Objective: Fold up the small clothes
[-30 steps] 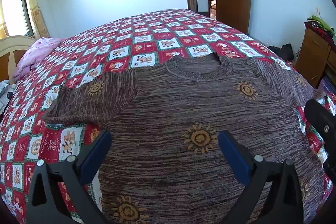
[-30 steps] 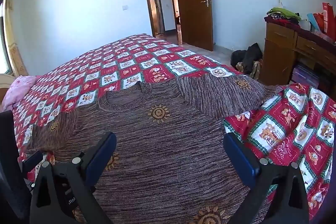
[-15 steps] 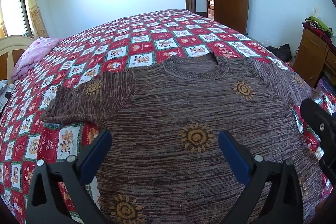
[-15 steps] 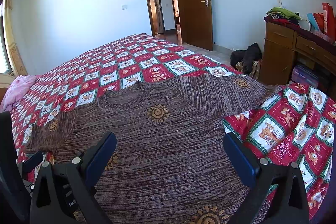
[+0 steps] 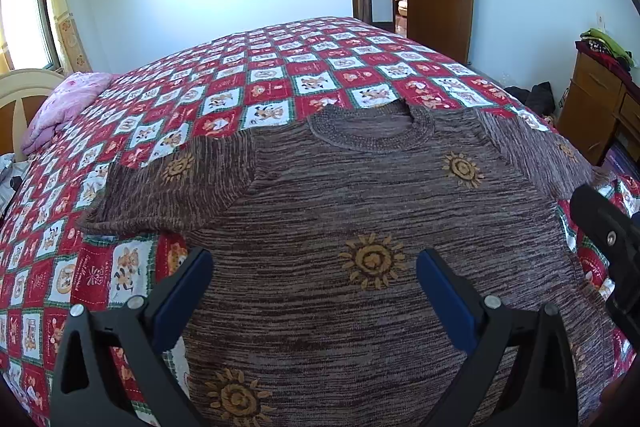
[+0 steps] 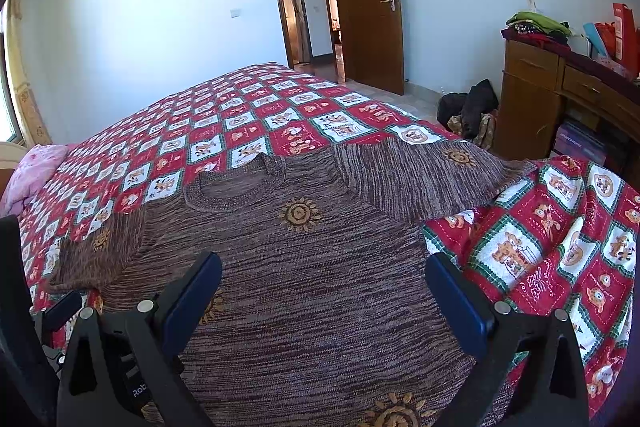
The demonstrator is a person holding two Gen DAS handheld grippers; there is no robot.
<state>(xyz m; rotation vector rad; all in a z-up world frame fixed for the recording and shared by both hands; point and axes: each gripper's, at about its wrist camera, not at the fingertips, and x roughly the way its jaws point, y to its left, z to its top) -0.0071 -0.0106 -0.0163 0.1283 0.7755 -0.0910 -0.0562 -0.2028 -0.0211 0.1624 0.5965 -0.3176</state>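
While both jaws gape wide, holding nothing, left gripper [image 5: 314,285] should pinch the sweater [image 5: 360,211] sleeve [image 5: 176,191] cuff, right gripper [image 6: 324,291] pinning the body.

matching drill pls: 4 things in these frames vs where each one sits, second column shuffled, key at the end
1. sweater
2. pink pillow
3. green clothes
4. black bag

A. on top of the wooden dresser
B. on the floor beside the dresser
C. spread flat on the quilt
D. at the head of the bed, near the window

Pairs: 1-C, 2-D, 3-A, 4-B
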